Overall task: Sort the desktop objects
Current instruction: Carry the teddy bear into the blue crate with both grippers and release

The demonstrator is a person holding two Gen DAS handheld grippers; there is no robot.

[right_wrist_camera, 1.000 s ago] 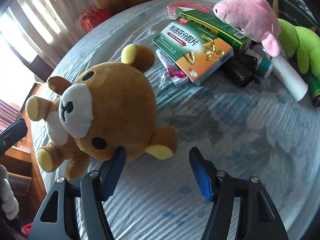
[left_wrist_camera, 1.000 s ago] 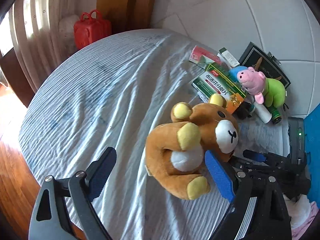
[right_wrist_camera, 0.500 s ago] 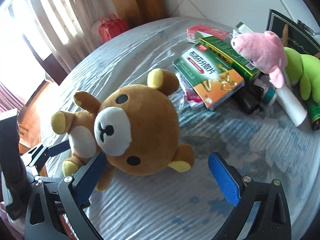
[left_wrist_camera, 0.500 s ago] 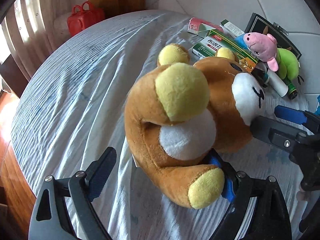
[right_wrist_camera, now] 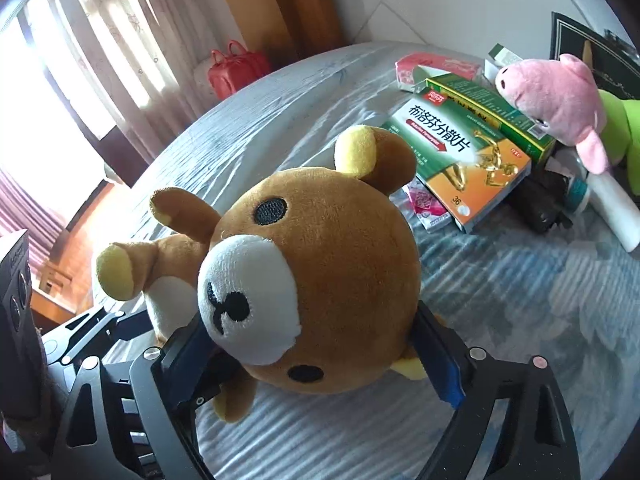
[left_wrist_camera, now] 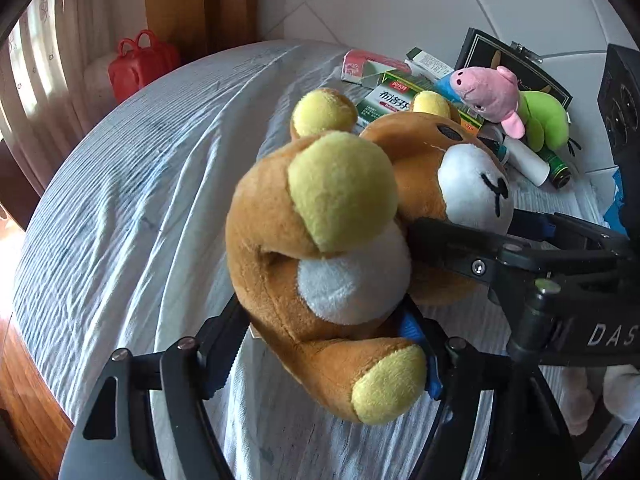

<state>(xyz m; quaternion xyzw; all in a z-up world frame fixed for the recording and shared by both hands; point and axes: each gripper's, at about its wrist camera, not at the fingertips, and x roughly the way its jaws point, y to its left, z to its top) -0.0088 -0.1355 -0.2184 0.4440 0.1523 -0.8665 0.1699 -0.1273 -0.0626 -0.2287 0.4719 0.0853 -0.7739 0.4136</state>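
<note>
Both grippers are on the brown teddy bear [left_wrist_camera: 340, 240] now. The left gripper [left_wrist_camera: 324, 344] has just been closing and pinches the bear's body and leg, where a second ago it stood wide. The right gripper [right_wrist_camera: 316, 344] narrows around the head, pads against both sides. The bear sits mid-table on the striped cloth [left_wrist_camera: 140, 168], so a two-handed lift toward the pink pig plush [right_wrist_camera: 552, 92] looks likely.

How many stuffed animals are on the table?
2 for sure. The brown bear lies near the front, between both hand-held grippers. The pink pig rests at the back on the medicine boxes. The green plush beside it might be another toy.
</note>
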